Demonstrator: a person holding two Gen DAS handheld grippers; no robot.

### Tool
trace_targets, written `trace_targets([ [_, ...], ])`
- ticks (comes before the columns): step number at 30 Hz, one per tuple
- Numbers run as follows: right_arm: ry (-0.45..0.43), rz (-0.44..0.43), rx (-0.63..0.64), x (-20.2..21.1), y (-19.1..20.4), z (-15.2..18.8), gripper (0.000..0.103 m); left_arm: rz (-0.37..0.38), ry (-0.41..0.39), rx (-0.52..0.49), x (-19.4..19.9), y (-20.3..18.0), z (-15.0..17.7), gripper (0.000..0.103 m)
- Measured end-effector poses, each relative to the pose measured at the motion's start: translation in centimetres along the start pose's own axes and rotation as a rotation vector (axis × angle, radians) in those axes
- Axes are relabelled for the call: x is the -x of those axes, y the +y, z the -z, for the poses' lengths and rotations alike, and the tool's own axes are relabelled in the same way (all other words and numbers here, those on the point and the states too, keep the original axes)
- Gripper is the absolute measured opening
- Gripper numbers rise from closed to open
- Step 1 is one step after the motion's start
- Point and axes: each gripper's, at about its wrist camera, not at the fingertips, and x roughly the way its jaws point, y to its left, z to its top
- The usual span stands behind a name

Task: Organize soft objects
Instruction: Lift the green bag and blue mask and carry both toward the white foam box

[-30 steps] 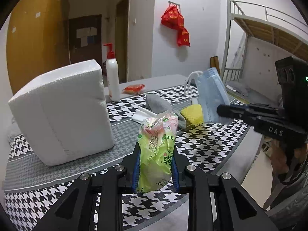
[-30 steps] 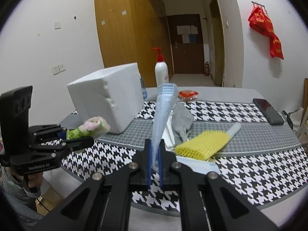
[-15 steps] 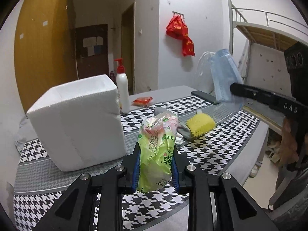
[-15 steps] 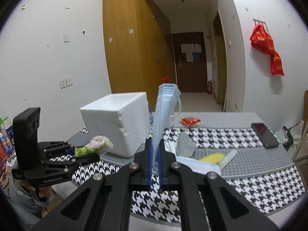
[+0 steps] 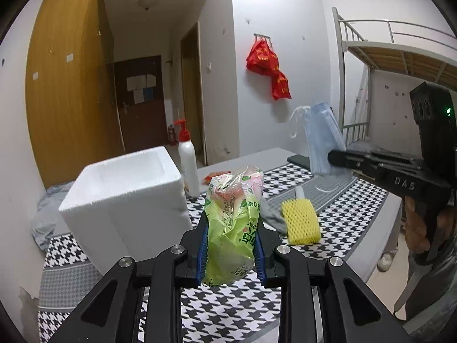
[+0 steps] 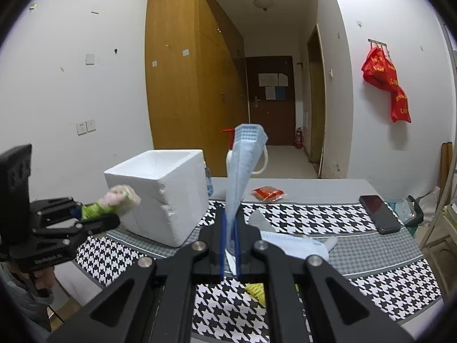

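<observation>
Both hand-held grippers carry a soft item clear of the table. Left hand-held gripper [image 5: 230, 247] pinches a crinkled green plastic packet with a pink floral print [image 5: 232, 225] between its blue pads, the packet standing upright. Right hand-held gripper [image 6: 230, 253] has its jaws pressed nearly together on the lower edge of a pale blue pleated face mask [image 6: 242, 168], which stands up from the pads with its white ear loop hanging to the side.

Compared with a second ago, both loads sit higher: the open top of the white foam box [image 5: 125, 197] now shows as a hollow, where only its side wall was visible before, and the table top has dropped lower in both views. Neither grip has altered. My reading is that the lift is done and both items are high enough to pass over the box rim, which seems the likely destination.

Left on the black-and-white houndstooth table [image 5: 337, 214] are a yellow foam net sleeve [image 5: 300, 220], a grey cloth [image 6: 261, 223] and a second flat mask [image 6: 294, 245]. Beyond them stand a white pump bottle with a red cap [image 5: 187, 165], a red snack packet [image 6: 267, 193] and a black phone [image 6: 378, 213].
</observation>
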Motion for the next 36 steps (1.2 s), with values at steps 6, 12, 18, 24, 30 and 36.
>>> trace_targets([
  [6,0.005,-0.004,-0.006,-0.4,-0.4,-0.2,0.008,-0.033,-0.021,-0.001,0.0,0.3,-0.7,0.028],
  [12,0.008,-0.017,-0.009,-0.9,-0.1,-0.5,0.008,-0.118,-0.056,-0.009,0.3,0.6,-1.3,0.028],
  [18,0.013,-0.054,0.015,-1.6,1.0,-1.0,0.008,-0.187,-0.064,0.02,0.4,1.6,-1.6,0.028],
  [24,0.014,-0.098,0.031,-2.4,2.1,-1.3,0.008,-0.259,-0.075,0.046,1.2,2.6,-1.6,0.028],
  [30,0.027,-0.144,0.042,-3.5,3.3,-1.8,0.008,-0.291,-0.089,0.063,2.5,3.5,-1.5,0.028],
  [36,0.032,-0.17,0.073,-4.4,4.7,-2.7,0.008,-0.323,-0.089,0.065,2.7,4.5,-1.9,0.028],
])
